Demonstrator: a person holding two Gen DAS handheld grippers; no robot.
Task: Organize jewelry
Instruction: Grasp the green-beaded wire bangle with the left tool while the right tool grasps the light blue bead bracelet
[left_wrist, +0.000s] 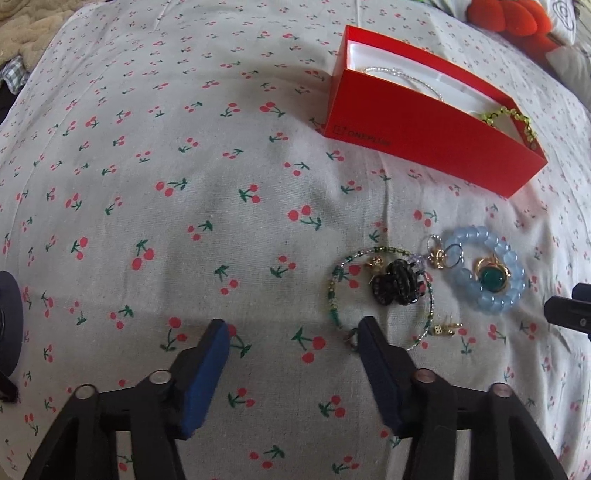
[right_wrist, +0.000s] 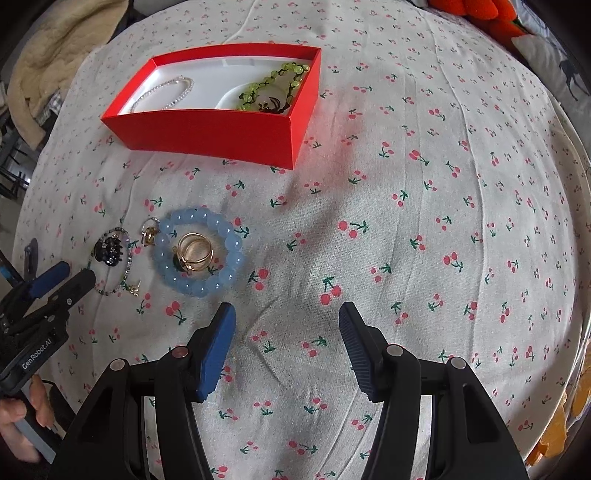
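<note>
I hold 2 grippers over a bedsheet (left_wrist: 184, 122) printed with cherries, both aimed steeply down at it. My left gripper (left_wrist: 291, 332) has its jaws parted with only cloth between the blue pads; its right fingertip (left_wrist: 369, 332) sits at the near edge of a thin beaded bracelet (left_wrist: 334, 295), touching or just short of it, I cannot tell which. Nothing is gripped. I judge the jaws are set to straddle that strand, since a thin loop lying flat needs 1 pad on each side.

My right gripper (right_wrist: 288, 317) is also released and empty, hovering over bare sheet to the right of the pile, well apart from the red box (right_wrist: 207, 140). That keeps it clear of the left hand's work.

The loose jewelry lies in 1 cluster near me. A black hair claw (left_wrist: 397, 286) rests inside the thin bracelet's loop. To its right, a pale blue beaded bracelet (right_wrist: 197, 254) encircles gold rings (right_wrist: 194, 253), 1 with a green stone (left_wrist: 491, 278). Small gold hoops (left_wrist: 441, 256) lie between the 2 bracelets, and a small gold earring (left_wrist: 445, 328) sits at the near edge.

Farther off, the open box already holds a pearl-like strand (right_wrist: 166, 94) on the left and a green beaded piece (right_wrist: 275, 86) on the right, so sorting seems partly done.
</note>
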